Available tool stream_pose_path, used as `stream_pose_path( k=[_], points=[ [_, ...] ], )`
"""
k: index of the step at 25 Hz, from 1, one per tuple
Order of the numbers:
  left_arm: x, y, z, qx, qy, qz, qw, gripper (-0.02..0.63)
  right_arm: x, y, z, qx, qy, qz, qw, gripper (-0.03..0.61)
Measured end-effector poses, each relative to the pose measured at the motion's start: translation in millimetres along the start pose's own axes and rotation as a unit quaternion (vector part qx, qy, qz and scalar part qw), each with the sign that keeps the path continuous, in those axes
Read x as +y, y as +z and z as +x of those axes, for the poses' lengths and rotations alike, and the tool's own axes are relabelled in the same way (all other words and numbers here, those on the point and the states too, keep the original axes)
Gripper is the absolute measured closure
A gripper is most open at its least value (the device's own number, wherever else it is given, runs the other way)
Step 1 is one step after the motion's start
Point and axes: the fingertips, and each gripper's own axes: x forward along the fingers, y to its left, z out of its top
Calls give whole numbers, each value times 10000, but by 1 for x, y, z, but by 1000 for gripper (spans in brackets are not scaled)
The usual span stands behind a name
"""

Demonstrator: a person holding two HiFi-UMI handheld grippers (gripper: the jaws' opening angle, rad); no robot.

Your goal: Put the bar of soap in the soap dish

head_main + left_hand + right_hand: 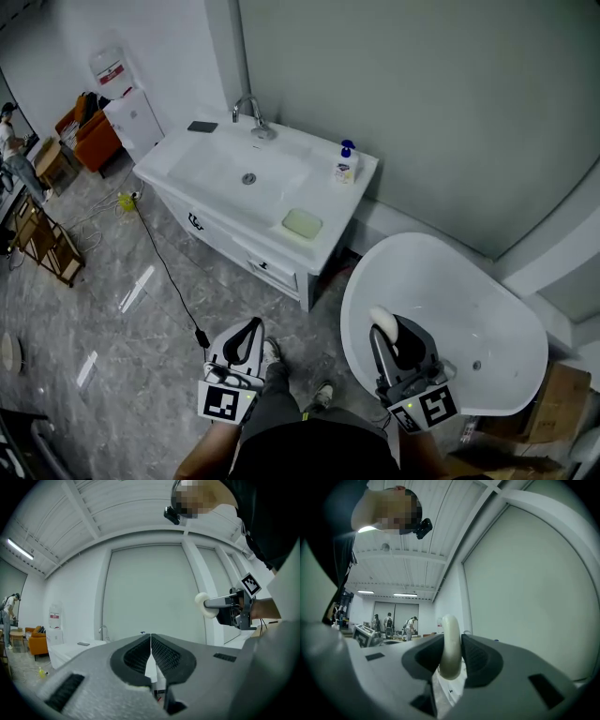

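Soap (450, 644) sits clamped in your right gripper (389, 336) jaws; left gripper (246, 337) clenched, empty; soap dish (303, 223) on the counter (173, 161) waits, well apart.

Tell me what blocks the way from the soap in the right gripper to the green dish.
Nothing visible does. Between the soap, clamped in the right gripper, and the dish on the counter lies only open floor. The pump bottle stands beyond the dish, off that line.

White vanity sink (211, 167), faucet (251, 112), pump bottle (346, 165), bathtub (459, 305)
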Motion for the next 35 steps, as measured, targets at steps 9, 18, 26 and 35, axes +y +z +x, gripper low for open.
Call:
stream_pose_path(
  k=[9, 18, 26, 35],
  points=[
    [68, -15, 59, 21, -292, -269, 9992, 591, -12, 0, 88, 287, -227, -180, 9992, 459],
    [165, -19, 110, -85, -354, -402, 9985, 591, -7, 2, 198, 405, -185, -231, 9987, 459],
    [221, -28, 132, 14, -589, -543, 9968, 591, 2, -10, 263, 493, -320, -221, 9980, 459],
    [220, -45, 166, 85, -1096, -817, 9906, 591, -3, -10, 277, 655, -683, -409, 9947, 459]
  ],
)
